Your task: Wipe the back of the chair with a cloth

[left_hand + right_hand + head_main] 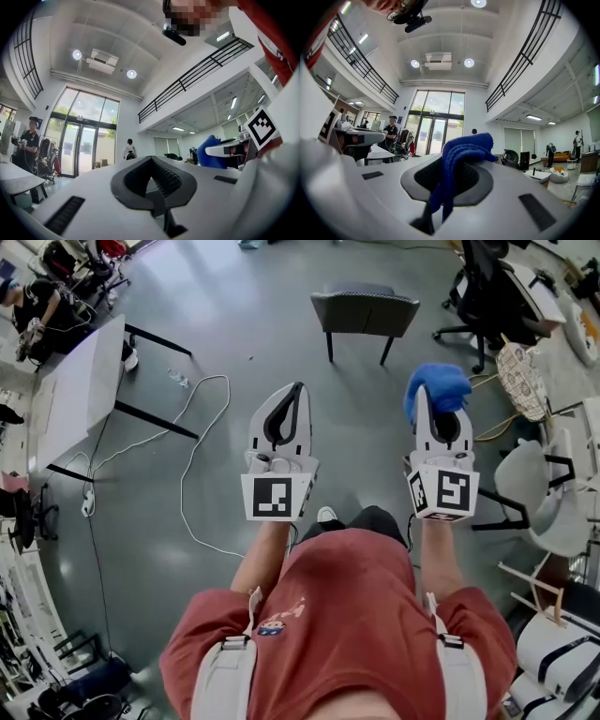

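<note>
Now my right gripper [434,401] clamps the blue cloth [437,388], held forward ready for wiping. My left gripper [292,397], fingers [84,206] closed and empty, is spare. The chair [365,310] stands well ahead.

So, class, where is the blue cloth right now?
In the head view the blue cloth is on the right, clamped at the tip of the right gripper, short of the grey chair.

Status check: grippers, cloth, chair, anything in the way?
Left gripper shut, empty. Right gripper shut on blue cloth. Chair ahead, cloth not touching it. Nothing between; white cable on floor, off left.
</note>
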`<state>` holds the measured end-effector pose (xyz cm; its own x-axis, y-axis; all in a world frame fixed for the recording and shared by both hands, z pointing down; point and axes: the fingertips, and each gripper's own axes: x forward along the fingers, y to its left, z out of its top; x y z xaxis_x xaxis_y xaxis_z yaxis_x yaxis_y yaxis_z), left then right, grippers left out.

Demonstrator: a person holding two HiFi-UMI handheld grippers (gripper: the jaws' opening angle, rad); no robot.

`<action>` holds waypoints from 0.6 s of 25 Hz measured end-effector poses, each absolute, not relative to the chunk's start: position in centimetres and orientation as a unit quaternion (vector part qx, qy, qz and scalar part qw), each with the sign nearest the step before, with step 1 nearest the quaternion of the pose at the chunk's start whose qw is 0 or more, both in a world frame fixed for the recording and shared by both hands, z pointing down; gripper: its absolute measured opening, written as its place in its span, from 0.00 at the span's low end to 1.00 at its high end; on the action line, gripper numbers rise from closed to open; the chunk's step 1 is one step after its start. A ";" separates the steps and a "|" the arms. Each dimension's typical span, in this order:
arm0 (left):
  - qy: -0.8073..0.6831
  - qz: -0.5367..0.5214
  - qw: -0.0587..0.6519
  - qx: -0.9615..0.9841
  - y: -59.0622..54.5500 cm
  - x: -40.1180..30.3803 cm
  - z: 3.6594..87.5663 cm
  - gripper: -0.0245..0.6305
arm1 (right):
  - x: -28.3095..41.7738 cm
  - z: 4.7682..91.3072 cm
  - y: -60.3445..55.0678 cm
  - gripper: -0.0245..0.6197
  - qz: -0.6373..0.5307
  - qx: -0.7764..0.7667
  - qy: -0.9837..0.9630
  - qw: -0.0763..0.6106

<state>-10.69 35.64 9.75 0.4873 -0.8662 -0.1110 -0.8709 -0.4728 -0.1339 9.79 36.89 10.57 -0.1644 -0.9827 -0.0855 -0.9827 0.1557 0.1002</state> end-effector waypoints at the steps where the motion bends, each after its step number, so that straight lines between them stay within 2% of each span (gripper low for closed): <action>1: 0.504 0.015 0.086 -0.859 35.2 -11.0 9.8 0.05 | 9.5 10.7 36.5 0.13 0.067 -0.647 0.759 -0.001; 6: 0.507 0.055 0.084 -0.856 32.8 -11.5 9.1 0.05 | 9.2 11.4 34.5 0.13 0.058 -0.653 0.755 -0.011; 15: 0.507 0.015 0.082 -0.858 24.2 -8.1 10.6 0.05 | 13.0 12.8 25.9 0.13 0.041 -0.658 0.752 -0.007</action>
<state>-8.11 24.21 10.56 0.4863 -0.8669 -0.1097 -0.8719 -0.4732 -0.1257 13.01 25.88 12.79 -0.1344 -0.9900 -0.0434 -0.9888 0.1311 0.0713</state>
